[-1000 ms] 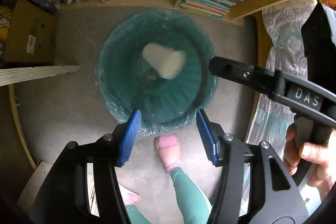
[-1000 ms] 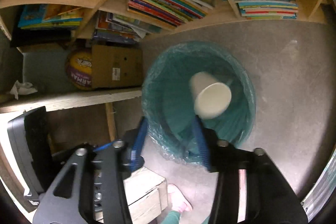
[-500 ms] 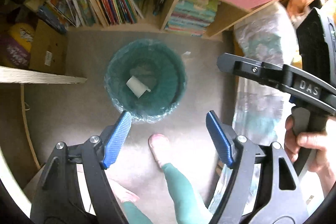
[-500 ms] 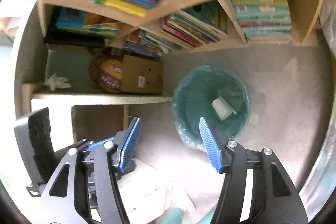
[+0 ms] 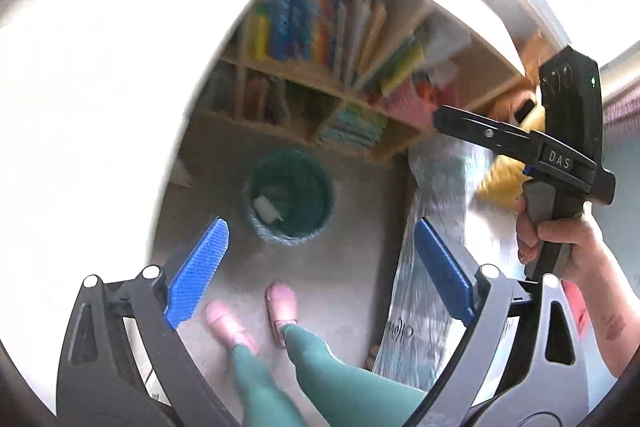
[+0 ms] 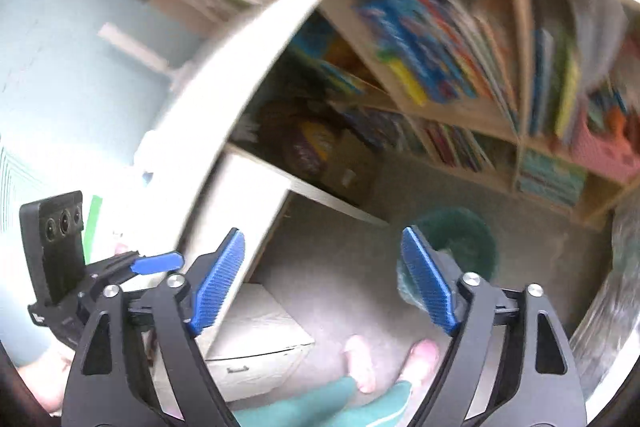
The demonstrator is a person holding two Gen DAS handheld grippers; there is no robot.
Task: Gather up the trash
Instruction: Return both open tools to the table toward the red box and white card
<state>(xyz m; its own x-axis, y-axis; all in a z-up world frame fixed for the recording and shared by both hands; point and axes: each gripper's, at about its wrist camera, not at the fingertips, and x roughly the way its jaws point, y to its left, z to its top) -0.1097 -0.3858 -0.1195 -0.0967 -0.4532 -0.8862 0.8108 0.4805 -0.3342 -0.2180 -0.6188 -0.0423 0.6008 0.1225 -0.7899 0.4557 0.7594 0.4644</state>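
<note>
A round bin with a teal liner (image 5: 290, 197) stands on the grey floor below the bookshelf. A white paper cup (image 5: 266, 207) lies inside it. My left gripper (image 5: 320, 267) is open and empty, held high above the floor and nearer than the bin. My right gripper (image 6: 326, 279) is open and empty too. In the right wrist view the bin (image 6: 460, 247) shows partly behind the right blue pad (image 6: 428, 279). The right gripper's body (image 5: 560, 155) shows in the left wrist view, held in a hand.
A wooden bookshelf (image 5: 320, 67) full of books runs behind the bin. A bright white tabletop (image 5: 80, 107) fills the left. A patterned cloth (image 5: 432, 267) hangs at the right. The person's feet in pink slippers (image 5: 280, 303) stand near the bin. A white drawer box (image 6: 256, 343) sits under the table.
Both grippers have risen well away from the bin and their jaws have opened wider. The cup has dropped from mid-air to the bottom of the bin. The views are now blurred by motion.
</note>
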